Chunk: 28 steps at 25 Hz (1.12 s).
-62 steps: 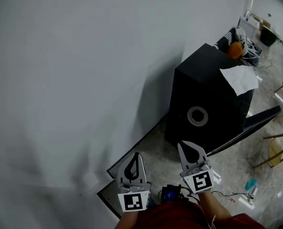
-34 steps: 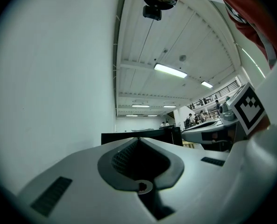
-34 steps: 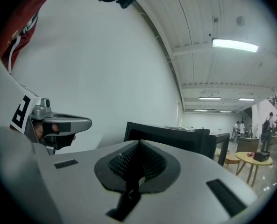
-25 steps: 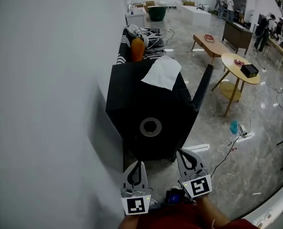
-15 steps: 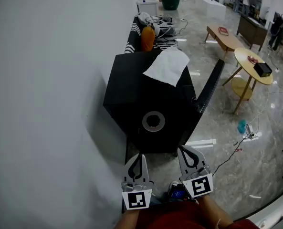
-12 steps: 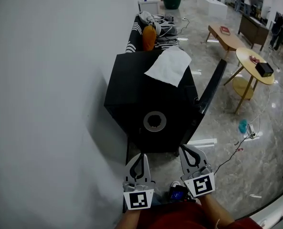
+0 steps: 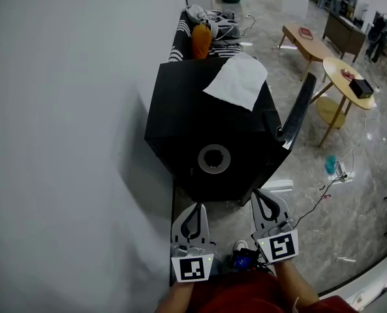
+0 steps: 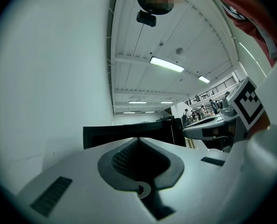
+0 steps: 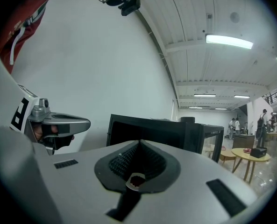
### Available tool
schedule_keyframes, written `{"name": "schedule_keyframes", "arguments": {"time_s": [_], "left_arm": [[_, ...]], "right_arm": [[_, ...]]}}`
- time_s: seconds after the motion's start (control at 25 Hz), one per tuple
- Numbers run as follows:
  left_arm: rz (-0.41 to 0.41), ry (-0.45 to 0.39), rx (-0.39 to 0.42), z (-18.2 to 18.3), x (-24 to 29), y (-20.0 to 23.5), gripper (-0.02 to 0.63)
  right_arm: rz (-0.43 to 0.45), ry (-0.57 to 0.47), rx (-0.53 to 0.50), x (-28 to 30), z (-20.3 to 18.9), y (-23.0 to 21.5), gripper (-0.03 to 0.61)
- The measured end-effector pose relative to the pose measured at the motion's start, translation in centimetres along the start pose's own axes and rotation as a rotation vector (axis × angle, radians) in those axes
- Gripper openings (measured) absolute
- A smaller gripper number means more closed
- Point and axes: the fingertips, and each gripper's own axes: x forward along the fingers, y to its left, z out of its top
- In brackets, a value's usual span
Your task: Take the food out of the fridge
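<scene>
A black mini fridge (image 7: pixel 200 119) stands against the white wall, and its door (image 7: pixel 299 109) hangs ajar on the right side. I cannot see inside it and no food shows. A white cloth (image 7: pixel 240 82) and a grey ring (image 7: pixel 214 159) lie on its top. My left gripper (image 7: pixel 195 206) and right gripper (image 7: pixel 258 193) sit side by side just short of the fridge's near face, both shut and holding nothing. The fridge (image 8: pixel 129 132) fills the middle of the left gripper view beyond the left gripper (image 8: pixel 138 139). Past the right gripper (image 9: pixel 139 142) the fridge (image 9: pixel 152 127) shows too.
An orange object (image 7: pixel 201 39) and bundled cloth lie on a striped surface behind the fridge. A round wooden table (image 7: pixel 356 83) and a low bench (image 7: pixel 307 38) stand to the right. Cables and a teal item (image 7: pixel 330 165) lie on the marble floor. People stand far off.
The view has swung from the wall onto the fridge, which now looks nearer. Both grippers have sunk a little in the head view and stay shut.
</scene>
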Motion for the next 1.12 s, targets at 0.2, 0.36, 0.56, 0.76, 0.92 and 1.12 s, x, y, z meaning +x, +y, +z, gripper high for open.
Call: {"name": "schedule_keyframes", "arguments": {"time_s": [0.2, 0.36, 0.56, 0.76, 0.92, 1.12], "left_arm": [[-0.034, -0.002, -0.036, -0.8, 1.3, -0.2, 0.015], [-0.053, -0.006, -0.060, -1.7, 2.1, -0.7, 0.015], [-0.094, 0.006, -0.059, -4.1, 3.2, -0.9, 0.015], [-0.113, 0.041, -0.122, -6.9, 4.1, -0.6, 0.015], [-0.091, 0.058, -0.196, -8.9, 4.7, 0.0, 0.015], [-0.079, 0.069, -0.187, -11.1, 5.4, 0.7, 0.015]], "right_arm": [[-0.012, -0.005, -0.010, 0.4, 0.1, -0.1, 0.023], [-0.013, -0.006, -0.008, 0.3, 0.3, 0.0, 0.023], [-0.040, 0.007, 0.012, 0.4, 0.0, -0.5, 0.023], [-0.048, 0.039, 0.031, 0.8, -1.2, -0.5, 0.023], [-0.052, 0.052, 0.043, 1.3, -2.1, -0.6, 0.023], [-0.036, 0.069, 0.045, 2.1, -4.3, -0.2, 0.023]]}}
